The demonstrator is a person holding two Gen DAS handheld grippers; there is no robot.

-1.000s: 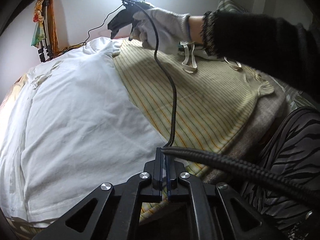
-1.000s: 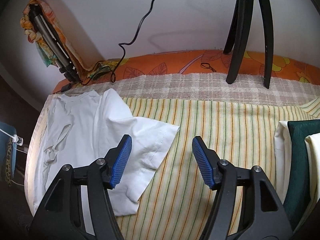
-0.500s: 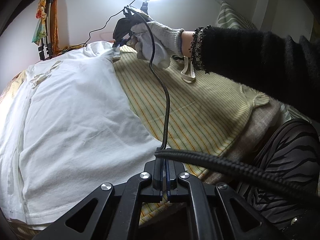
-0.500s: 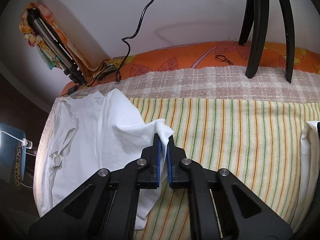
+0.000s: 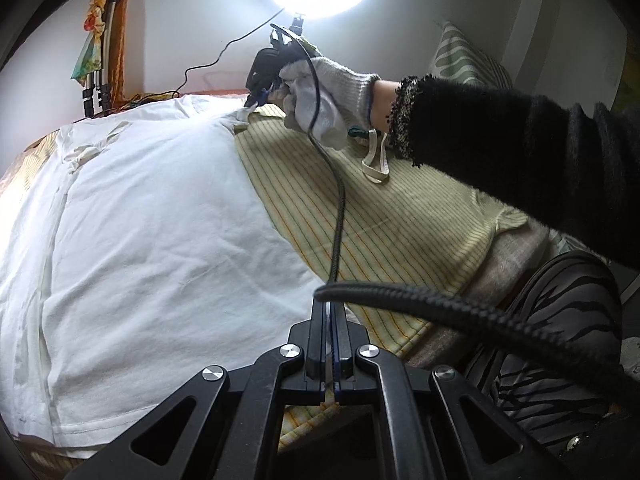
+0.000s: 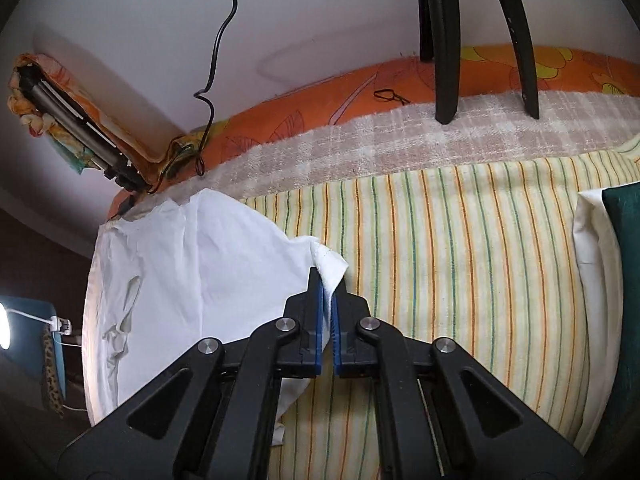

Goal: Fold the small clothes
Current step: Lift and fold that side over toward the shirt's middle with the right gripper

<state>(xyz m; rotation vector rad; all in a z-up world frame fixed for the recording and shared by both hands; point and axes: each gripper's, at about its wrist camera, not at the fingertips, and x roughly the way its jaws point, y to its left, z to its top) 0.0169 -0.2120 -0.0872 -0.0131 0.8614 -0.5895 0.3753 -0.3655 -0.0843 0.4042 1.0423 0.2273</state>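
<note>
Right gripper [image 6: 327,312] clamped on white T-shirt [image 6: 208,272] sleeve, left gripper [image 5: 330,344] closed

White T-shirt [image 6: 208,272]: thin, matt cotton-like cloth, softly creased. Striped sheet [image 6: 460,248] on the bed looks a flat, finely woven fabric. Checked towel [image 6: 360,148] along the bed's far edge is rough terry. Right gripper [image 6: 328,300]: matt black plastic, ribbed blue fingers [image 6: 318,320], shiny metal screws.

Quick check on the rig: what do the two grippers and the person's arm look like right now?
Both the left gripper and the right gripper are black linkage frames with silver pivot screws and blue pads. A braided black cable crosses the left one. The hand wears a pale knit glove, and the sleeve is fuzzy black.
</note>
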